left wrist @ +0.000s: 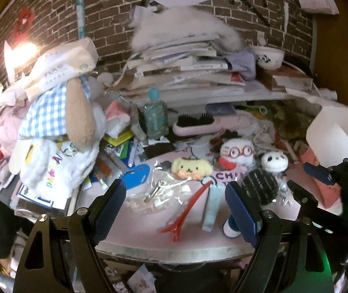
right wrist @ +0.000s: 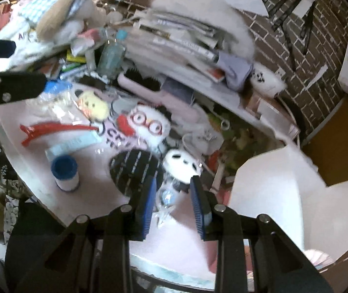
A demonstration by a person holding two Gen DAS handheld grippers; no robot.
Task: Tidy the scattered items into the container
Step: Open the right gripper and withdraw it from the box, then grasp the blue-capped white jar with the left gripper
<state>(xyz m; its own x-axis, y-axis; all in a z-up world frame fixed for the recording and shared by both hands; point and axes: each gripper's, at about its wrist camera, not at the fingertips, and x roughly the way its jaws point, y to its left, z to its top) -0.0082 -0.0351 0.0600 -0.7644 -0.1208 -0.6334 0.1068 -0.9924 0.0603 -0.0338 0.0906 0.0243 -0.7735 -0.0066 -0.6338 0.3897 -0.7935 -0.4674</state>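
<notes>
Left wrist view: the left claw [left wrist: 175,204] hangs with its jaws wide apart and empty over the near edge of the pink desk [left wrist: 134,229]. Between its fingers lie a red hair clip [left wrist: 186,211] and a pale blue tube [left wrist: 211,207], with a clear packet [left wrist: 156,195] just ahead on the left. A blue-capped bottle [left wrist: 230,228] stands half hidden behind the right-hand finger.

Right wrist view: the right claw [right wrist: 174,201] is parted, not yet gripping, around a crinkled clear wrapper [right wrist: 166,201], a panda plush [right wrist: 182,162] just beyond. The white box [right wrist: 271,190], probably the container, sits to its right; the left view shows only its flap. Judged step: closing in for a pick, then a short carry rightward.
</notes>
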